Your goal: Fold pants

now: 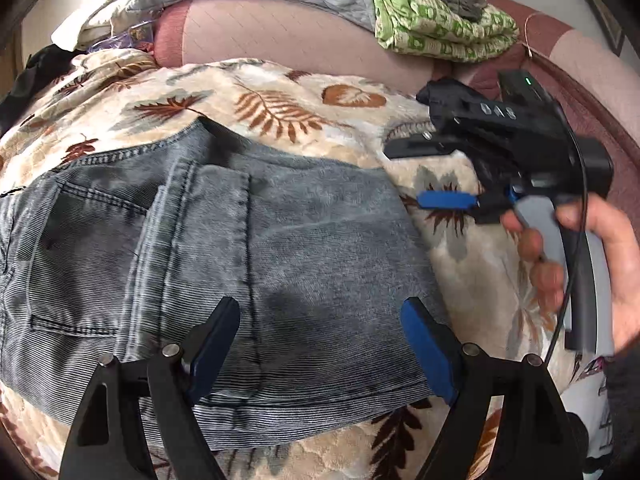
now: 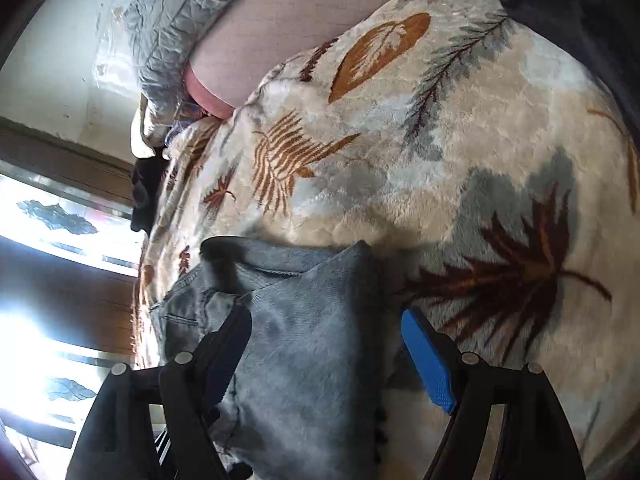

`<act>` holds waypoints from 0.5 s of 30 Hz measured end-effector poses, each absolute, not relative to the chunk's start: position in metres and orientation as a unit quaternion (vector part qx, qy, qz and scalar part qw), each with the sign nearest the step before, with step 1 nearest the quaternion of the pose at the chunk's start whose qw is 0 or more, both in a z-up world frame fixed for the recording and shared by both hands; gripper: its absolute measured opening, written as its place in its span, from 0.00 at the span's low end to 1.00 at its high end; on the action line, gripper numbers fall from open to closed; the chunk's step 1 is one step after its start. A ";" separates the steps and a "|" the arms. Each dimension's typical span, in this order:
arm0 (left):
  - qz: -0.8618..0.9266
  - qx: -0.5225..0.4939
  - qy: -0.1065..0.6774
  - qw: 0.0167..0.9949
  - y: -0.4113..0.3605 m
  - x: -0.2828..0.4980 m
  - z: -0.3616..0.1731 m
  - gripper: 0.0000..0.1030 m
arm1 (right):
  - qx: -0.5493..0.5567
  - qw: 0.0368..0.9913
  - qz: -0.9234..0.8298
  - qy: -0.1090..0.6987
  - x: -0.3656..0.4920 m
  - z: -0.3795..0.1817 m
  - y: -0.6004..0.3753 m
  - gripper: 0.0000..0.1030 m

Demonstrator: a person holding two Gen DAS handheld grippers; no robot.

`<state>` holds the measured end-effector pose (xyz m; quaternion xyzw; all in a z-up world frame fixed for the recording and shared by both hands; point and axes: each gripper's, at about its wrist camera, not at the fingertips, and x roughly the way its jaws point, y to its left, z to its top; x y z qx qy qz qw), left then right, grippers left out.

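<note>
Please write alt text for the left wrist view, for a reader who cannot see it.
Folded grey jeans lie on a leaf-patterned blanket, with the open left gripper above their near edge. At right, a hand holds the right gripper, also open.

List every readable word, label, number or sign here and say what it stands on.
None can be read.
Right gripper: pale marks on its black body, too blurred to read; a green light, no text.
Green patterned cloth: printed shapes, no legible words.
Jeans: no label visible.
</note>
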<state>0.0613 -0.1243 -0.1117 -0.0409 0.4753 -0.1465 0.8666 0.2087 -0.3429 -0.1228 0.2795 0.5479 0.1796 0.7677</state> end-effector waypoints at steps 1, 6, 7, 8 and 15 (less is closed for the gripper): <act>-0.141 -0.027 0.485 0.863 -0.129 0.062 -0.120 0.81 | 0.273 0.766 0.185 0.552 0.216 -0.127 -0.339 0.77; -0.140 0.020 0.475 0.868 -0.139 0.057 -0.128 0.81 | 0.229 0.754 0.182 0.588 0.234 -0.152 -0.329 0.47; -0.141 0.019 0.474 0.869 -0.138 0.057 -0.128 0.81 | 0.236 0.755 0.183 0.585 0.234 -0.151 -0.332 0.36; -0.141 0.020 0.473 0.869 -0.137 0.056 -0.128 0.81 | 0.240 0.754 0.182 0.584 0.235 -0.151 -0.335 0.19; -0.140 0.040 0.470 0.871 -0.141 0.055 -0.132 0.81 | 0.159 0.787 0.147 0.577 0.234 -0.138 -0.324 0.11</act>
